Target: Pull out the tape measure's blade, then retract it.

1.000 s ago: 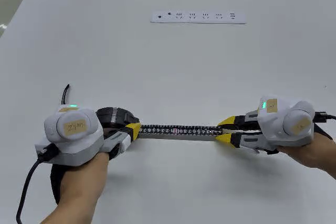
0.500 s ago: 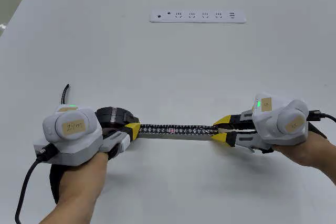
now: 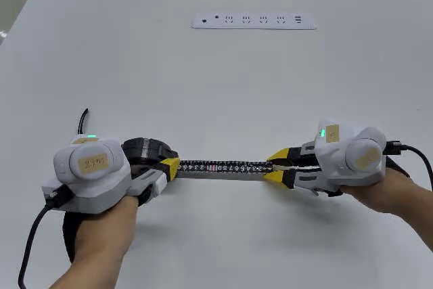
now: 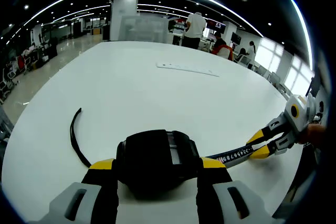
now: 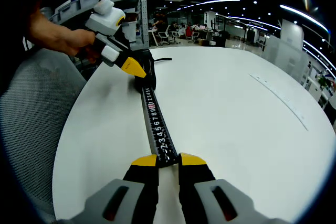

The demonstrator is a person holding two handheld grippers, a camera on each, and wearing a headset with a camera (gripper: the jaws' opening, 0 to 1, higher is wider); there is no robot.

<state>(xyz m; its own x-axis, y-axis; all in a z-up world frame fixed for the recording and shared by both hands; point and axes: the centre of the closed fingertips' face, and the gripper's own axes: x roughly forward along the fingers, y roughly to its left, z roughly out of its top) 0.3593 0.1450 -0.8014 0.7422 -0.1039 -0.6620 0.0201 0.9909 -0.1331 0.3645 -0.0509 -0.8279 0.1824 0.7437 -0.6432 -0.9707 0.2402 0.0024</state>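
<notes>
A black tape measure case [image 3: 147,152] rests on the white table, and my left gripper [image 3: 167,170] is shut on it; in the left gripper view the case [image 4: 157,158] sits between the yellow-tipped jaws. Its dark numbered blade [image 3: 223,168] runs out flat to the right, where my right gripper [image 3: 275,166] is shut on its end. The right gripper view looks along the blade [image 5: 156,124] from its pinched tip back to the case [image 5: 144,75] and the left gripper [image 5: 129,66]. From the left gripper view, the right gripper [image 4: 257,145] holds the blade's far end [image 4: 234,156].
A white power strip [image 3: 254,21] lies at the far side of the table. A black cord [image 4: 77,138] curls on the table left of the case. A grey mesh chair back [image 5: 31,129] stands beside the table. People sit at distant desks.
My right gripper has moved left toward the case with the blade's end in it, so less blade shows between the grippers. The left gripper and case have stayed put.
</notes>
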